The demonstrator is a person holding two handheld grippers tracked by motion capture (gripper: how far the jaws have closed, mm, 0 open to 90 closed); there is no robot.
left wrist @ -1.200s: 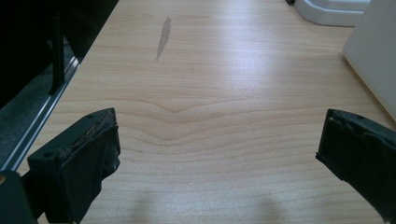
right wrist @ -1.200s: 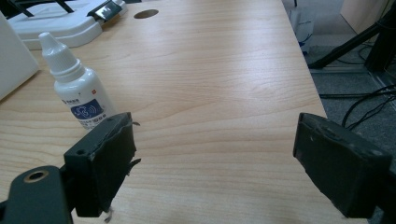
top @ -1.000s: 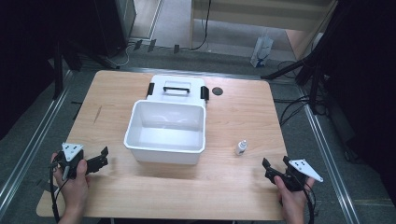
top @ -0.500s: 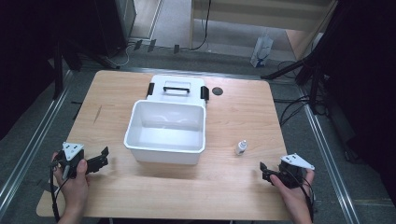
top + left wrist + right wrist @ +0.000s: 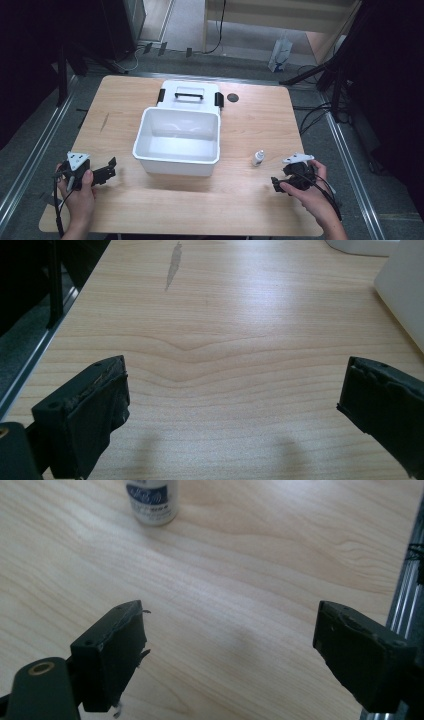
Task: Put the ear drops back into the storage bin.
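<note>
At the near left corner of the pale wooden table [image 5: 250, 125], the person's left hand [image 5: 79, 192] holds the left gripper [image 5: 111, 167] low over the wood, its black jaws spread wide with nothing between them. In the left gripper view the two jaws stand far apart over bare grain, a dark smudge mark [image 5: 173, 265] lies ahead on the wood, and the right jaw is cut off by the frame edge.

In the middle of the table sits an open white rectangular plastic tub [image 5: 150, 150]; its inside looks empty, though glare on the floor of it makes small details hard to read. Only a slice of its wall shows at the right edge of the left gripper view. Touching its far side lies the white lid with a black handle and black side clips [image 5: 189, 92], partly hidden behind the tub's rim. Just right of the lid is a small dark round disc [image 5: 232, 97], too small to identify.

Right of the tub, standing apart from it, is a small white bottle with a dark label [image 5: 258, 158]; in the right gripper view only its lower part shows, and the label print is unreadable.

The right hand [image 5: 312, 197] holds the right gripper [image 5: 275, 184] near the bottle, jaws spread wide and empty, not touching it.
</note>
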